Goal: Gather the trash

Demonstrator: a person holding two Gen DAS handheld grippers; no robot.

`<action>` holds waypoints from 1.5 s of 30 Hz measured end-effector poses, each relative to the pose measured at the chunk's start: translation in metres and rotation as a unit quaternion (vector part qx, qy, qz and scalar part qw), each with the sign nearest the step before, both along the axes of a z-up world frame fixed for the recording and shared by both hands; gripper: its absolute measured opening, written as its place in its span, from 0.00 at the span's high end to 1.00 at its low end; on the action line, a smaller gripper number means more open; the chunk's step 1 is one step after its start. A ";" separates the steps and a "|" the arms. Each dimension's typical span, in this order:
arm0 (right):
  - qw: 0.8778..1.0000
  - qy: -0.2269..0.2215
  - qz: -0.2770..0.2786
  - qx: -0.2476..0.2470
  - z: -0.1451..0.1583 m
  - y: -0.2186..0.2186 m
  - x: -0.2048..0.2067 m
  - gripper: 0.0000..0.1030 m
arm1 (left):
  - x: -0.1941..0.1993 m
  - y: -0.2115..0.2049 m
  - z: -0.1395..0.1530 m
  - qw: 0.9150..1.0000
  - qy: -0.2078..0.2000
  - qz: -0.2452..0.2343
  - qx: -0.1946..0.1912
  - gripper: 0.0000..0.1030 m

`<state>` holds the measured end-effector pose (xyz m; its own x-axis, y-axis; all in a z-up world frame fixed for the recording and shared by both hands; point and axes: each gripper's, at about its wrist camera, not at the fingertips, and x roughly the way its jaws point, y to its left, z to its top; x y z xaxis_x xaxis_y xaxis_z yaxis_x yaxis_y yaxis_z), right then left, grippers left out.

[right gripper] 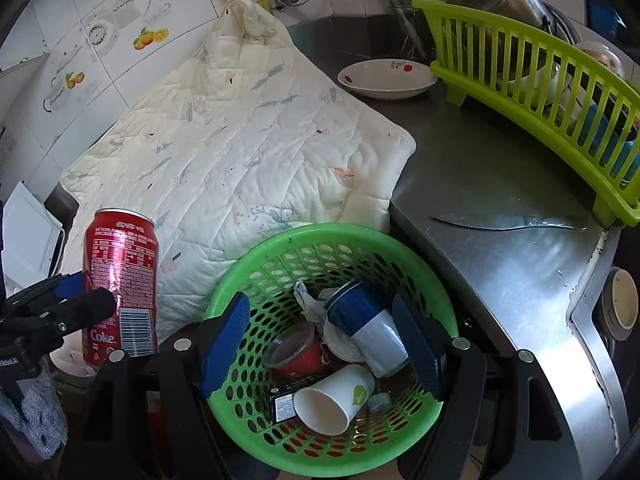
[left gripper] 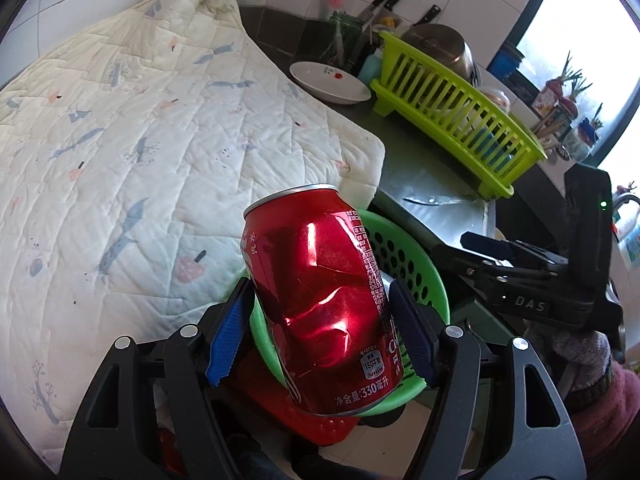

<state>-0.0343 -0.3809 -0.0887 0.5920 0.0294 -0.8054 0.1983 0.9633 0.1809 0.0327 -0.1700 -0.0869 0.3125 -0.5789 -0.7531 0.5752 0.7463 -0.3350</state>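
My left gripper [left gripper: 320, 328] is shut on a dented red Coke can [left gripper: 324, 300], held upright just left of a green perforated basket [left gripper: 416, 276]. The can [right gripper: 120, 280] and left gripper [right gripper: 76, 300] also show at the left of the right wrist view. My right gripper [right gripper: 320, 344] is open above the basket [right gripper: 256, 256], gripping nothing. Inside the basket lie a blue and white can [right gripper: 368, 328], a white paper cup [right gripper: 336, 396], a red cup [right gripper: 296, 352], a dark box [right gripper: 280, 404] and crumpled paper [right gripper: 310, 304].
A cream quilted cloth [right gripper: 248, 152] covers the counter's left. A knife [right gripper: 512, 222] lies on the steel counter [right gripper: 500, 280]. A lime dish rack [right gripper: 532, 80] and a white bowl [right gripper: 384, 76] stand at the back. A small cup [right gripper: 622, 304] sits at right.
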 end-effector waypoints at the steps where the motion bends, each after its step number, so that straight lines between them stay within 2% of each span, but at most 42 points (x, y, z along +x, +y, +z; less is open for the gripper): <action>1: 1.000 -0.002 -0.001 -0.002 0.001 0.000 -0.002 0.31 | 0.000 -0.003 -0.002 1.000 0.001 -0.002 0.002 0.33; 13: 1.000 -0.008 -0.009 -0.021 0.008 -0.006 -0.019 0.27 | -0.005 -0.020 -0.018 1.000 0.007 -0.013 0.024 0.31; 15: 1.000 -0.010 -0.010 -0.025 0.009 -0.006 -0.021 0.26 | -0.006 -0.022 -0.020 1.000 0.008 -0.014 0.024 0.26; 19: 1.000 -0.012 -0.009 -0.027 0.009 -0.007 -0.022 0.25 | -0.007 -0.019 -0.018 1.000 0.003 -0.008 0.026 0.25; 27: 1.000 -0.014 -0.007 -0.027 0.009 -0.005 -0.022 0.25 | -0.006 -0.008 -0.002 0.999 -0.025 0.013 0.027 0.22; 29: 1.000 -0.017 -0.005 -0.025 0.010 -0.003 -0.022 0.24 | -0.006 -0.003 0.003 0.999 -0.034 0.020 0.025 0.16; 32: 1.000 -0.019 -0.003 -0.024 0.012 0.001 -0.022 0.24 | -0.005 0.003 0.009 0.998 -0.045 0.031 0.026 0.15; 38: 1.000 -0.024 0.006 -0.018 0.016 0.008 -0.018 0.23 | -0.005 0.017 0.021 0.995 -0.074 0.058 0.036 0.11; 45: 0.999 -0.027 0.020 -0.024 0.019 0.018 -0.012 0.22 | -0.001 0.032 0.030 0.991 -0.091 0.089 0.042 0.09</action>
<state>-0.0459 -0.3629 -0.0696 0.6344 0.0162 -0.7728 0.1513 0.9779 0.1447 0.0312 -0.1379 -0.0572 0.5383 -0.4400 -0.7188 0.4773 0.8621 -0.1702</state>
